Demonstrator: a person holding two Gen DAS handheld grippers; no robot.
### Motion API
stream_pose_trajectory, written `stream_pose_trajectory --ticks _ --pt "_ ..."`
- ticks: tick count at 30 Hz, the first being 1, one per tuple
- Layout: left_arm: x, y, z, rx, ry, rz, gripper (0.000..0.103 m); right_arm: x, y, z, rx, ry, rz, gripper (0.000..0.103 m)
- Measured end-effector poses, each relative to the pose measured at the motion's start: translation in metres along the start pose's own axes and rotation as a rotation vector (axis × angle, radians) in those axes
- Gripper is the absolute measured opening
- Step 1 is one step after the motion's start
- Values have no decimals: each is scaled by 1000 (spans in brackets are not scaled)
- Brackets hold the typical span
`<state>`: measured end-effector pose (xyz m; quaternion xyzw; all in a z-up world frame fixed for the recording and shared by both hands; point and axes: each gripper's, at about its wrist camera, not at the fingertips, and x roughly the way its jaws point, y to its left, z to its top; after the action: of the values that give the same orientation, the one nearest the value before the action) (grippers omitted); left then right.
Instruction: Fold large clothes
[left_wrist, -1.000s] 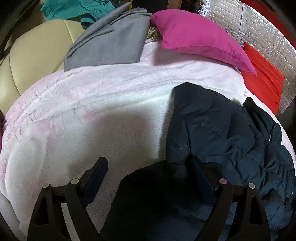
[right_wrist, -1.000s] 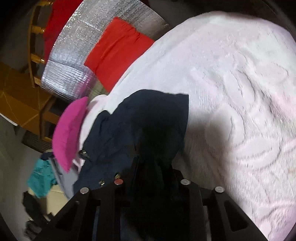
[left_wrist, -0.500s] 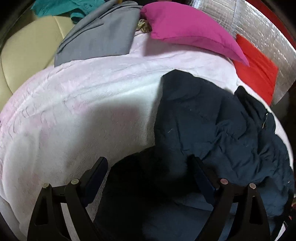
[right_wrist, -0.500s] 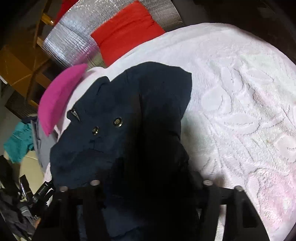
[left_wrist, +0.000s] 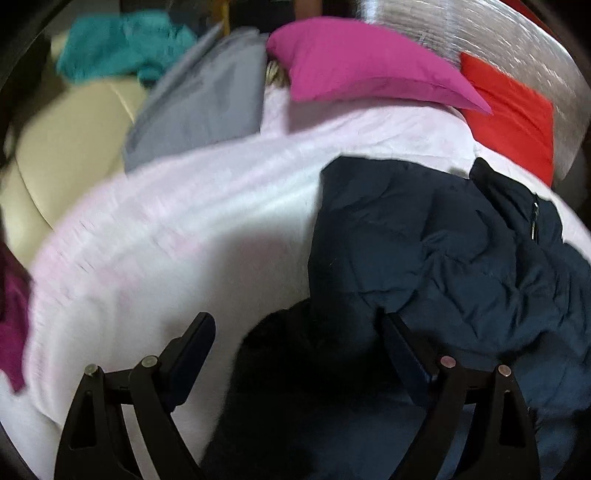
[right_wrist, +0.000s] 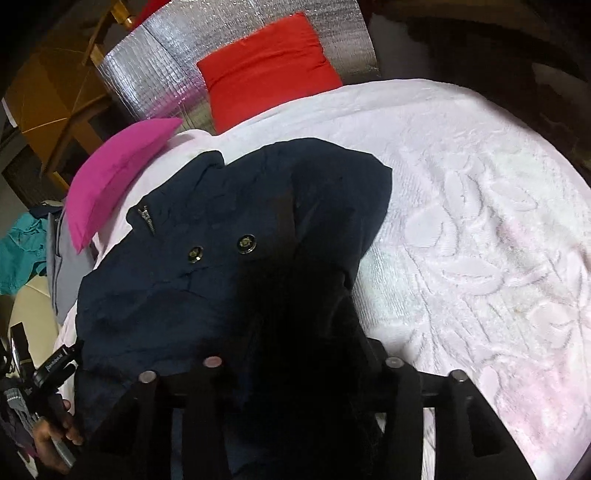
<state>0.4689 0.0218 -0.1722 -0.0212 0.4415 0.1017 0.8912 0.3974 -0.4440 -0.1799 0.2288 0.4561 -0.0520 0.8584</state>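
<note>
Lying on the pale pink embossed bedspread (right_wrist: 480, 206), toward its pillow end: the dark navy padded jacket (left_wrist: 443, 251), crumpled, with two metal snap buttons (right_wrist: 218, 249) and a zipper pull (right_wrist: 146, 219) facing up. Hovering wide open over the jacket's near edge: the left gripper (left_wrist: 295, 332), with dark fabric between the fingers (left_wrist: 195, 339) but no pad pressing on it. Opening at this moment: the right gripper (right_wrist: 295, 354), with a dark fold of the jacket in the gap; hard to tell whether the pads are touching it. Resting beyond the jacket: a magenta pillow (left_wrist: 362, 66) and a red pillow (right_wrist: 266, 70), against silver foil sheeting (right_wrist: 162, 81). Lying to the left of the pillow: a grey garment (left_wrist: 207, 107) and a teal garment (left_wrist: 118, 44).
</note>
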Motion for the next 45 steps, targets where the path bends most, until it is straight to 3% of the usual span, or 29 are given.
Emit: stream_pose_trajectory --ticks 5,10,17,22,45 --pt "-57 -14 -11 82 -107 45 92 -42 6 -18 -52 -43 -4 67" --pt "-125 -16 -39 142 -231 20 92 -88 21 -47 -113 -84 24 71" --pt "-187 5 -66 133 -264 -58 92 -144 39 -89 -156 -149 63 74" --pt "-230 14 -82 147 -330 -51 93 -185 50 -121 -183 -203 85 75" --pt "-336 32 -143 243 -454 -21 97 -300 67 -190 -271 -368 129 80"
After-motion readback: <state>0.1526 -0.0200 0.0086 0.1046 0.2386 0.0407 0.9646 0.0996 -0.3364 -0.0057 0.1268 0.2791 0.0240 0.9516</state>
